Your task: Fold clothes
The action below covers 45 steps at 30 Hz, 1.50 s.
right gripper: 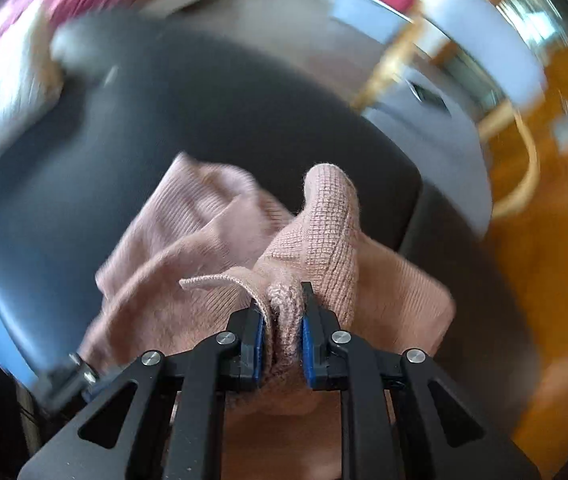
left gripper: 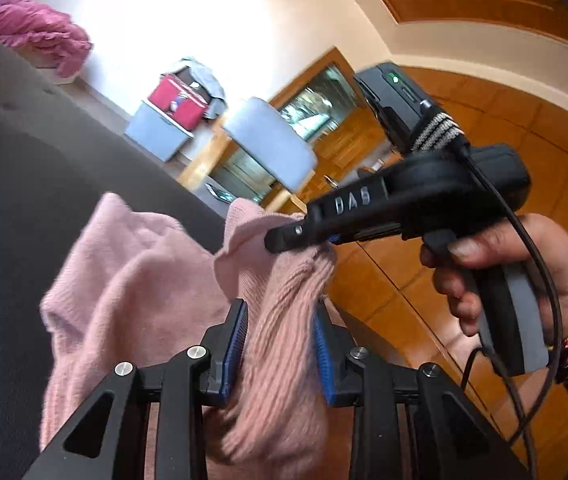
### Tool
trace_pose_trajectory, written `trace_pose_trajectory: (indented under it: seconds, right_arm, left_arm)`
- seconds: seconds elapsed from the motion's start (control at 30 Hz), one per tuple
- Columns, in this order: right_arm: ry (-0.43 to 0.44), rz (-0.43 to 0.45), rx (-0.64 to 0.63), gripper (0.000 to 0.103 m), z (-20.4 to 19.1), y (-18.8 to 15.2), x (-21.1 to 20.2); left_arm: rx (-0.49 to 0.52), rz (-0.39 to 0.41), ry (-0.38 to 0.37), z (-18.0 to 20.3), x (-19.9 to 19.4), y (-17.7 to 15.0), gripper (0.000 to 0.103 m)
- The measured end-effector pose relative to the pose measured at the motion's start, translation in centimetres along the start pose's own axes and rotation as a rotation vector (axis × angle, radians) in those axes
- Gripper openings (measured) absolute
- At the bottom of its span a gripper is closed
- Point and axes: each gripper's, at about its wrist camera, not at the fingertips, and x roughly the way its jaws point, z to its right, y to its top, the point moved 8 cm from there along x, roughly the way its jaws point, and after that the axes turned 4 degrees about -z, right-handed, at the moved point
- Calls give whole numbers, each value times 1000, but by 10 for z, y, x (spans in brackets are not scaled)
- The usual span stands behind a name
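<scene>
1. Both hand-held grippers are clamped on the same pale pink ribbed knit garment (left gripper: 132, 280); no earlier view is given to compare.
2. Seen from the left wrist, the left gripper (left gripper: 280, 344), black with blue ribbed pads, has a thick bunch of the knit pinched between its two fingers, the fabric filling the gap and pressing against both pads.
3. In that same view the right gripper (left gripper: 284, 238) comes in from the right, held by a hand (left gripper: 523, 276) with a floral-print sleeve at the wrist, and its tip bites a fold of the garment just beyond the left gripper's fingers.
4. From the right wrist, the right gripper (right gripper: 282, 320) has its jaws nearly together, squeezing a narrow gathered ridge of the knit (right gripper: 212, 248), with a rounded end of the fabric standing up past the fingertips.
5. Most of the garment drapes loosely below and to the left of both grippers, over a dark grey upholstered surface (left gripper: 44, 168).
6. A bright magenta ruffled cloth (left gripper: 40, 32) lies well apart at the far edge of that surface.
7. Beyond are a grey-cushioned wooden chair (left gripper: 272, 144), a red box (left gripper: 180, 100) and an orange-brown tiled floor (left gripper: 403, 288).
8. Heavy motion blur smears the right wrist view's background.
</scene>
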Motion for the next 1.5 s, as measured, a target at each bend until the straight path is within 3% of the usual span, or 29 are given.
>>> trace_pose_trajectory:
  seconds: [0.1, 0.33, 0.43, 0.53, 0.7, 0.83, 0.93, 1.0, 1.1, 1.2, 1.37, 1.5]
  right_arm:
    - [113, 36, 155, 16, 16, -3, -4]
    - [208, 19, 138, 16, -31, 18, 31]
    - [214, 10, 131, 20, -46, 28, 45]
    - [232, 19, 163, 21, -47, 30, 46]
    - [154, 89, 131, 21, -22, 36, 41]
    - [245, 162, 135, 21, -13, 34, 20]
    - [289, 217, 113, 30, -11, 19, 6]
    - [298, 244, 92, 46, -13, 6, 4]
    - [296, 282, 95, 47, -13, -19, 11]
    - [305, 358, 145, 47, -2, -38, 10]
    - [280, 417, 235, 47, 28, -62, 17]
    - [428, 422, 289, 47, 25, -78, 33]
  left_arm:
    - [10, -20, -5, -5, 3, 2, 30]
    - [-107, -64, 85, -58, -9, 8, 30]
    - [-77, -88, 121, -64, -15, 1, 30]
    - [-23, -119, 95, -55, -14, -9, 30]
    - [88, -161, 65, -36, -10, -20, 30]
    - [71, -198, 21, -37, -10, -23, 30]
    - [23, -224, -18, -44, -12, -21, 26]
    - [9, -249, -44, -44, -14, -22, 25]
    - [39, -270, -58, -38, -21, -29, 24]
    - [53, -267, -23, -40, -36, -39, 23]
    - [-24, -321, -12, -50, -26, -35, 27]
    - [37, -415, -14, -39, -5, -22, 34]
